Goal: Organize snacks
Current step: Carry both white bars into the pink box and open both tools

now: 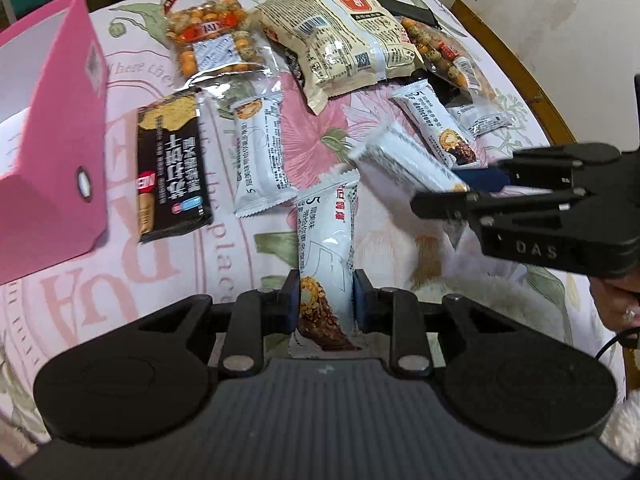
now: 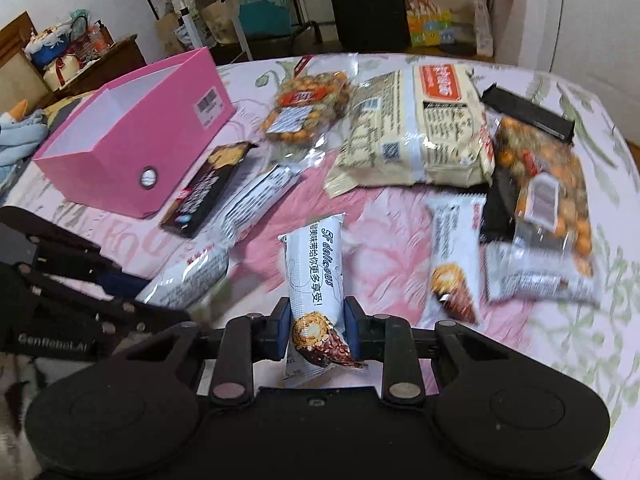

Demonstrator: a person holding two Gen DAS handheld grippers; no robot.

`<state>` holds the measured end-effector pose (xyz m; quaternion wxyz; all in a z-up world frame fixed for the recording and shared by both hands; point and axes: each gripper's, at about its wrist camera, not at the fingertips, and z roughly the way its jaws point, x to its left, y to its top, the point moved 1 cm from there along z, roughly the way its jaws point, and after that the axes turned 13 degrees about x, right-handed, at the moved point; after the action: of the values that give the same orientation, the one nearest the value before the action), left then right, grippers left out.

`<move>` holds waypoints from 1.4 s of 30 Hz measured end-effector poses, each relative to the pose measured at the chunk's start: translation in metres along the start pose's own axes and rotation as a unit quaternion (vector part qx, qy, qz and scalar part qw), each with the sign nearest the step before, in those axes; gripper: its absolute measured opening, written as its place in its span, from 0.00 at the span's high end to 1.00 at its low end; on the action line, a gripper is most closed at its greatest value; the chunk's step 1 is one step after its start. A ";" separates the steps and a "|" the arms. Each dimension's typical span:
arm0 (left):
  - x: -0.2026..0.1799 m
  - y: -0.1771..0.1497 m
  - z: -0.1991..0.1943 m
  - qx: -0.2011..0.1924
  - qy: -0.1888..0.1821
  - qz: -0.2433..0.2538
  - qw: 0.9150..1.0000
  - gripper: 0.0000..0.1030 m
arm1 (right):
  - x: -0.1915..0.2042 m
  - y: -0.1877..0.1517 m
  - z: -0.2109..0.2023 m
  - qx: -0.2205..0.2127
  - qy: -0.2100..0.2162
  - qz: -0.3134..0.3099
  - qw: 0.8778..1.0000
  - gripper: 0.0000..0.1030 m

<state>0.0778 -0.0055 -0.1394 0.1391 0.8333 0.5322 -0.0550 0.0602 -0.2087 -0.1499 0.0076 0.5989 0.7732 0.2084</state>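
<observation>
left fingers: clamping white snack bar | right fingers: clamping second bar

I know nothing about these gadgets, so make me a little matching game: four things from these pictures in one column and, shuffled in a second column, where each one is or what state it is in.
Things
1. pink box
2. black snack packet
3. cream bag
4. white snack bar

Places or states
A. clamped in the left tool
B. lying flat on the cloth right beside the pink box
C. open-topped, nothing visible inside it
D. at the far middle of the spread, printed back facing up

Pairs: 1-C, 2-B, 3-D, 4-A
</observation>
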 end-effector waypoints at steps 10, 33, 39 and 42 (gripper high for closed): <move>0.012 -0.025 -0.052 -0.016 -0.007 -0.011 1.000 0.76 | 0.045 -0.005 -0.031 0.019 0.036 -0.039 0.998 0.69; 0.139 -0.032 -0.161 -0.137 0.020 -0.134 0.981 0.76 | 0.181 0.117 -0.038 -0.027 0.044 -0.205 0.977 0.69; 0.204 0.007 -0.150 -0.140 0.014 -0.187 0.972 0.76 | 0.207 0.176 0.002 -0.010 0.001 -0.255 0.967 0.69; 0.231 0.029 -0.135 -0.127 0.003 -0.216 0.968 0.76 | 0.217 0.205 0.024 -0.004 -0.019 -0.281 0.960 0.69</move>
<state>0.1949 0.2241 -0.0608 0.2274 0.6742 0.7026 -0.0133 0.1946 0.0404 -0.0526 0.0830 0.3615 0.9091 0.1895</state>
